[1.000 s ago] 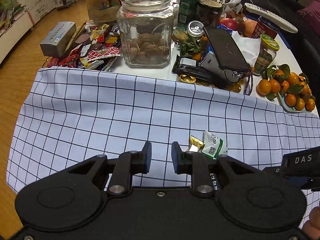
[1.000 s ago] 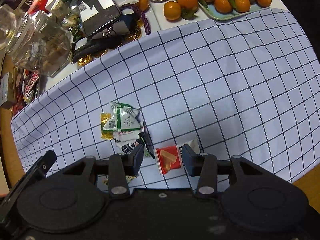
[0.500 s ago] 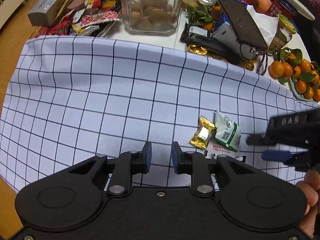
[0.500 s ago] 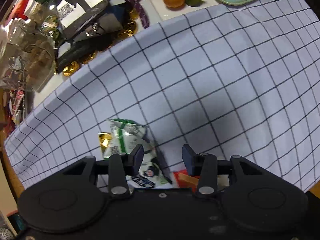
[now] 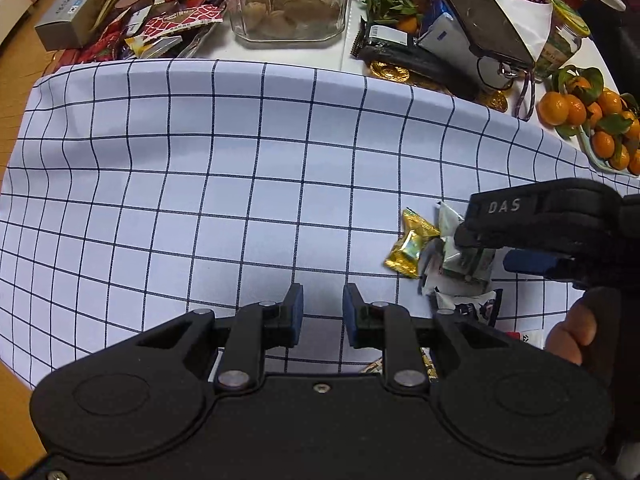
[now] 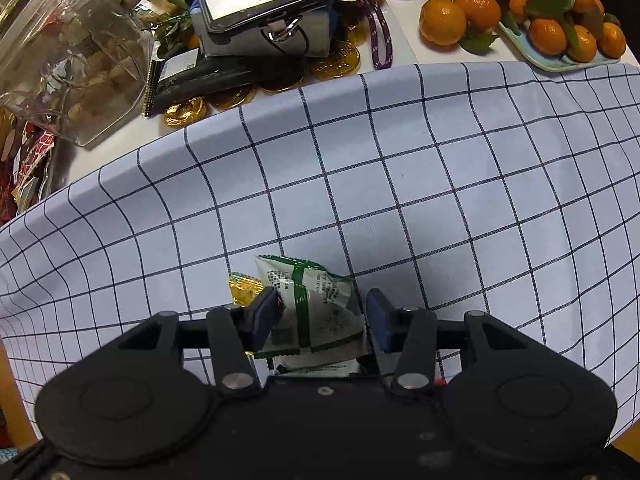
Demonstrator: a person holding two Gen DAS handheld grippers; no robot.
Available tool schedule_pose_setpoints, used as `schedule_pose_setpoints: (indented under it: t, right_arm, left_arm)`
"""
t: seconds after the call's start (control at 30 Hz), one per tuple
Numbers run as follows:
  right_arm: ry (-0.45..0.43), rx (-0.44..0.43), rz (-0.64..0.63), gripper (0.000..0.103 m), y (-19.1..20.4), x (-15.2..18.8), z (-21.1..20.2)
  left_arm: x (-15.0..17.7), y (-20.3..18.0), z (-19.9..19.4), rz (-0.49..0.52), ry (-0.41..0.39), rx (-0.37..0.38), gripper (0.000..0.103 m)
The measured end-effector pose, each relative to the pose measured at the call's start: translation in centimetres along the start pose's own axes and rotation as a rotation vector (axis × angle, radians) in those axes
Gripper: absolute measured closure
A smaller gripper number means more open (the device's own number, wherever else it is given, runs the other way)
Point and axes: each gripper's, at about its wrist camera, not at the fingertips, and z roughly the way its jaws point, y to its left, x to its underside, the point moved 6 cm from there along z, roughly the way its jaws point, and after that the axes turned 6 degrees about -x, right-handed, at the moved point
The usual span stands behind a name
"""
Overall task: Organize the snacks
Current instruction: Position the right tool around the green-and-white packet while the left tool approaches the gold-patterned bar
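A green-and-white snack packet lies on the checked cloth between the fingers of my right gripper, which is open around it; the left pad touches its edge. A gold candy lies just left of it, and more packets lie under it. In the left wrist view the right gripper comes in from the right over the same packet, with the gold candy beside it and a dark-printed white packet below. My left gripper is open and empty above the bare cloth.
Behind the cloth stand a glass jar of nuts, a heap of wrapped snacks, a grey box, a phone on a pouch, gold coins and a plate of tangerines.
My right gripper has moved forward and down, from the red packet to around the green-and-white packet. My left gripper has tilted down toward the cloth; the jar slid up in its view.
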Motion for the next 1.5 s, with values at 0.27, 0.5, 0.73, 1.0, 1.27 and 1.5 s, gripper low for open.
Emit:
schedule_pose_setpoints:
  t: [0.27,0.5,0.73,1.0,1.27,1.5]
  right_arm:
    - [0.019,0.051,0.089,0.054,-3.6,-0.8,-0.5]
    - [0.012,0.099,0.098,0.055,-5.9,-1.3,-1.3]
    - [0.030,0.080,0.140,0.055,-8.0,-1.8,-2.1]
    - [0.030,0.049,0.151,0.055,-8.8,-1.5,-3.7]
    - [0.044,0.025,0.164,0.055,-9.1,-1.3,-4.2]
    - [0.045,0.018,0.151,0.055,-8.9,-0.9,-4.4]
  left_arm:
    - [1.7,-2.4,0.8,0.183,0.019,0.060,0.071]
    - [5.9,-5.0,1.2,0.484,0.012,0.130,0.071]
    - [7.6,-5.4,1.2,0.621,-0.050,0.105,0.071]
    - [7.1,-5.9,-0.5,0.653,-0.116,0.165,0.071]
    - [9.3,-7.4,-0.9,0.810,-0.168,0.156,0.070]
    - [8.5,-7.0,1.0,0.774,-0.149,0.049,0.064]
